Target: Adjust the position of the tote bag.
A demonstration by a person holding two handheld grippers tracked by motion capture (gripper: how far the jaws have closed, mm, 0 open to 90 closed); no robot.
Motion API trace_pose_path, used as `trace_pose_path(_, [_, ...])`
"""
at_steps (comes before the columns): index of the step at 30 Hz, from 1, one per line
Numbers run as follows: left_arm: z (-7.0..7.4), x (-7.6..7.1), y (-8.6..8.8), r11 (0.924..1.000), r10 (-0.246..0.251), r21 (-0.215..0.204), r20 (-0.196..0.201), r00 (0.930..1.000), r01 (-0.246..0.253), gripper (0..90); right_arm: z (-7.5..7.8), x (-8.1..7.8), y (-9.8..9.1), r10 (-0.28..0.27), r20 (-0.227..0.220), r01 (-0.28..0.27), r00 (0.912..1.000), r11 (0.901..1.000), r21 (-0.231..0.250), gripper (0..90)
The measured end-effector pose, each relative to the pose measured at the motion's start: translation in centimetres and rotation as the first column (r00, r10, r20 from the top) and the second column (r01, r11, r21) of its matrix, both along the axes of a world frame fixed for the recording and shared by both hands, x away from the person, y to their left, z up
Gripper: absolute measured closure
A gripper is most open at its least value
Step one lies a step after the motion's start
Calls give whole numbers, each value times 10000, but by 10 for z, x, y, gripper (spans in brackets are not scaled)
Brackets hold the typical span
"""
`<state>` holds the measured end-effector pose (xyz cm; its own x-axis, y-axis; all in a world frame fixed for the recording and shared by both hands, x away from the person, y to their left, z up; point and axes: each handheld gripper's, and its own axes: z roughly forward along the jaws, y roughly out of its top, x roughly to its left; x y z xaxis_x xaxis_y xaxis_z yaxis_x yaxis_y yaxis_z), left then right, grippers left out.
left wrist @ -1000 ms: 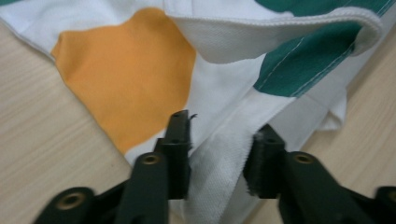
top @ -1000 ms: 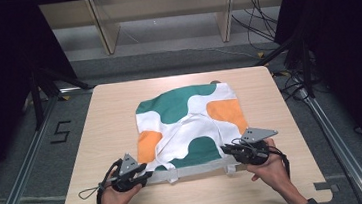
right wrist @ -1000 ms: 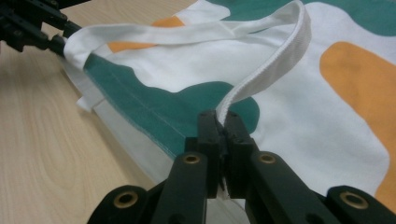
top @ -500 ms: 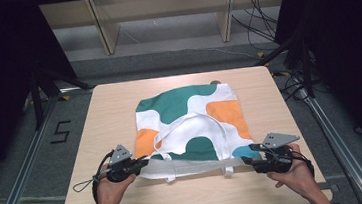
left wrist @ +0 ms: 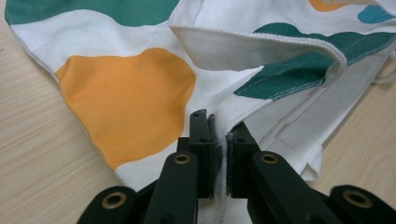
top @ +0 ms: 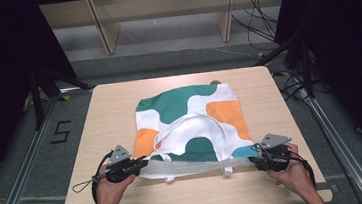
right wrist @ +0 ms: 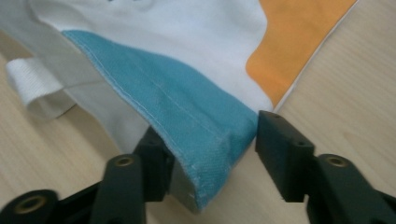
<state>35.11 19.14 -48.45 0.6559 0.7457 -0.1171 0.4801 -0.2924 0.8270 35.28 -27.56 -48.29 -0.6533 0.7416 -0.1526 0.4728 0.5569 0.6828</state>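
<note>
The left fingers [left wrist: 217, 135] stay clamped on the bag's [top: 191, 126] near hem. The right fingers [right wrist: 210, 154] have just been closing but stand apart, the blue corner between them, unpinched. That hand has slid outward from the hem's middle to its corner. The bag lies flat mid-desk [top: 109, 109]; likely 1 pinch remains before lifting.

We see the bag [top: 191, 126] as woven cotton-like cloth, matt, with a coarse canvas grain and stitched hems; its strap [right wrist: 28, 86] is ribbed white webbing. The table [top: 110, 114] looks like pale wood, smooth and matt, with fine grain. The left gripper [left wrist: 217, 140] and right gripper [right wrist: 210, 140] look like matt black plastic with brass-coloured metal rivets.
</note>
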Motion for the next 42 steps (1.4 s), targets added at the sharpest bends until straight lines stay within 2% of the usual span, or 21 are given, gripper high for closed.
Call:
trace_pose_path(1, [0, 0, 0, 10000, 0, 0, 0, 10000, 0, 825, 0, 0, 0, 0, 0, 0, 10000, 10000, 0, 536])
trace_pose_path(2, [0, -1, 2, 9986, -199, 480, -28, 9998, 200, 825, 1, 2, 0, 108, 322, -103, 9994, 9998, -146, 580])
trace_pose_path(3, [-3, -3, -1, 9987, -20, 505, 51, 10000, 17, 806, 5, 2, 1, -200, 271, 200, 9994, 9998, 2, 725])
trace_pose_path(4, [-3, -3, -1, 9987, -20, 505, 51, 10000, 17, 798, 5, 2, 1, -200, 271, 200, 9994, 9998, 2, 725])
trace_pose_path(5, [-5, -6, -1, 9946, -129, 1029, 81, 9999, 120, 776, 6, 4, -1, -190, 365, 181, 9992, 9995, 261, 773])
trace_pose_path(7, [-7, -8, -2, 9926, -148, 1204, 95, 9998, 136, 740, 8, 3, -1, -228, 275, 216, 9994, 9988, 440, 799])
trace_pose_path(9, [-11, -11, -3, 9839, -132, 1781, 65, 9999, 118, 717, 10, 2, -2, -309, 433, 288, 9986, 9984, 487, 805])
trace_pose_path(11, [-15, -15, -5, 9668, -181, 2551, 110, 9998, 147, 660, 13, 0, -2, -323, 413, 292, 9986, 9970, 718, 807])
trace_pose_path(13, [-15, -16, -6, 9610, -215, 2759, 117, 9997, 174, 639, 14, -1, -2, -295, 357, 263, 9989, 9959, 867, 808])
trace_pose_path(14, [-15, -17, -8, 9492, -61, 3147, -15, 10000, 63, 611, 15, -1, -3, -291, 344, 258, 9990, 9953, 929, 807])
trace_pose_path(15, [-15, -17, -8, 9492, -61, 3147, -15, 10000, 63, 595, 15, -1, -3, -291, 344, 258, 9990, 9953, 929, 807])
trace_pose_path(16, [-19, -17, -6, 9406, 228, 3386, 110, 9997, -252, 580, 16, -3, -3, -443, 355, 402, 9984, 9933, 1083, 807])
trace_pose_path(19, [-20, -17, -4, 9446, 251, 3273, 7, 9997, -240, 579, 16, -3, -4, -304, 327, 266, 9990, 9936, 1102, 806])
trace_pose_path(22, [-20, -17, -4, 9492, 211, 3139, 106, 9997, -234, 697, 16, -3, -4, -134, 301, 99, 9995, 9937, 1121, 806])
trace_pose_path(23, [-17, -18, -4, 9408, 122, 3383, 289, 9995, -212, 727, 16, -3, -4, -139, 294, 105, 9995, 9934, 1141, 806])
trace_pose_path(27, [-14, -19, -4, 9447, 44, 3275, 396, 9992, -171, 788, 17, -4, -6, -215, 454, 157, 9987, 9921, 1241, 804])
trace_pose_path(29, [-12, -21, -3, 9417, -129, 3366, 352, 9993, 3, 806, 17, -4, -6, -283, 178, 257, 9994, 9905, 1352, 804])
trace_pose_path(32, [-8, -23, -3, 9565, -339, 2911, 506, 9981, 177, 822, 20, -6, -11, -318, 388, 255, 9987, 9877, 1541, 804])
trace_pose_path(36, [0, -24, 0, 9696, -343, 2439, 609, 9976, 185, 824, 22, -9, -14, -366, 410, 287, 9985, 9834, 1791, 804])
trace_pose_path(38, [4, -24, 1, 9659, -480, 2573, 726, 9962, 278, 825, 23, -12, -14, -533, 269, 468, 9982, 9785, 2010, 804])
trace_pose_path(42, [9, -27, 0, 9825, -136, 1860, 784, 9968, -12, 827, 29, -12, -19, -342, 684, 191, 9971, 9773, 2112, 806])
